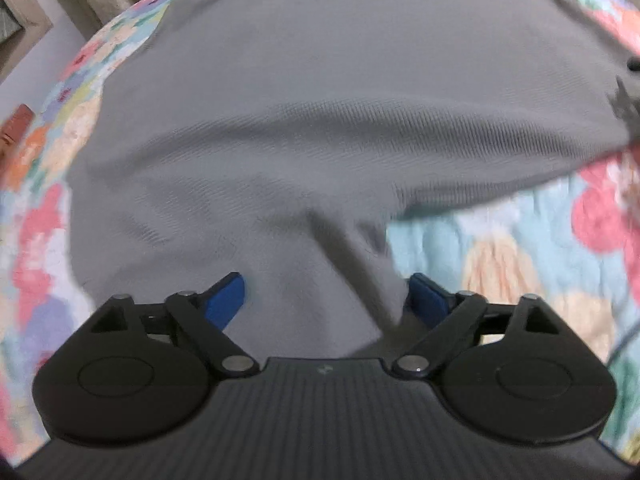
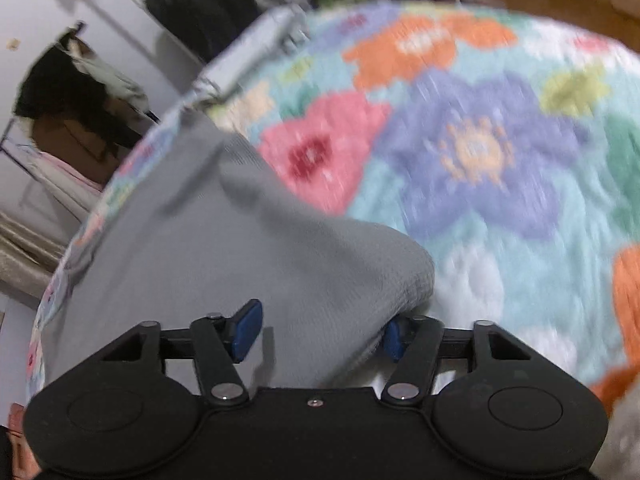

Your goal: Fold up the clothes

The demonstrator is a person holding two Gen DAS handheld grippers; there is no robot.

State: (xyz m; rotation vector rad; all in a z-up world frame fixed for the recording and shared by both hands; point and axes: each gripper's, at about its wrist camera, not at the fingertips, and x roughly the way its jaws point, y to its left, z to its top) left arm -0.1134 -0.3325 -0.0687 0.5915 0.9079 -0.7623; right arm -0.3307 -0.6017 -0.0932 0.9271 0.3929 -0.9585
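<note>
Spreading grey garment [image 1: 320,120] over floral bedspread [image 2: 500,160], jaws apart

Soft indoor light, motion blur, fisheye warping

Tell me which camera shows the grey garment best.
The left wrist view: the grey garment fills most of the frame, spread over the floral bedspread. The right wrist view shows only one bunched corner between the right gripper's fingers.

One grey garment [image 1: 320,120], one floral bedspread [image 2: 500,160], two grippers.
</note>
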